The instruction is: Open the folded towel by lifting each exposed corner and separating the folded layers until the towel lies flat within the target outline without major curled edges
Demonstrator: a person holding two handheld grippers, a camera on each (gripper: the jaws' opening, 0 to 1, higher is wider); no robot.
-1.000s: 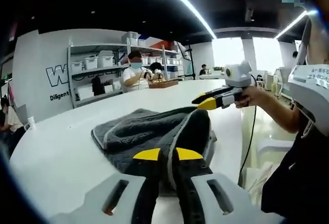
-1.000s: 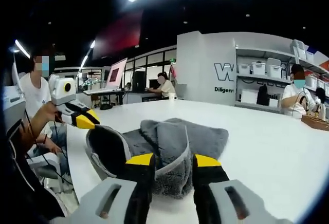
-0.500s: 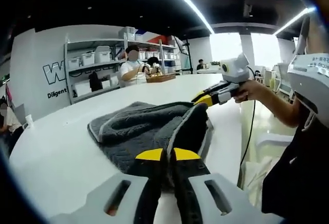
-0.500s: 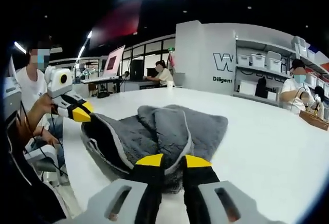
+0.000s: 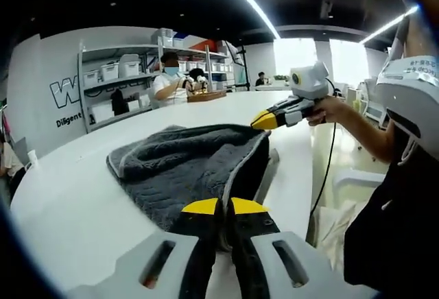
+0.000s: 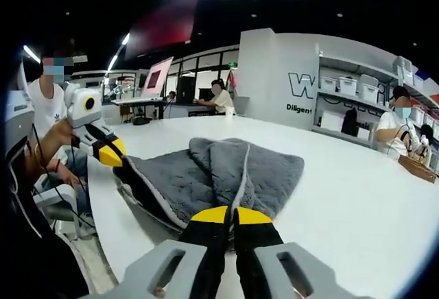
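Setting: open workroom, dark ceiling with strip lights, white wall lettered "W" and "Diligent", shelving (image 5: 123, 83) with pale storage bins.

Counter (image 5: 68, 189): white, smooth, rounded edge.

Towel (image 5: 185, 169): grey, plush, pale piped hem; lies partly folded near the counter's edge, layers bunched along the far side.

Left tongs (image 5: 221, 210): yellow-tipped, black jaws closed on the towel's hemmed near edge.

Right tongs (image 6: 231, 217): same make, jaws pinched together on a towel fold; in the left gripper view held level in a person's hand (image 5: 328, 109), arm outstretched.
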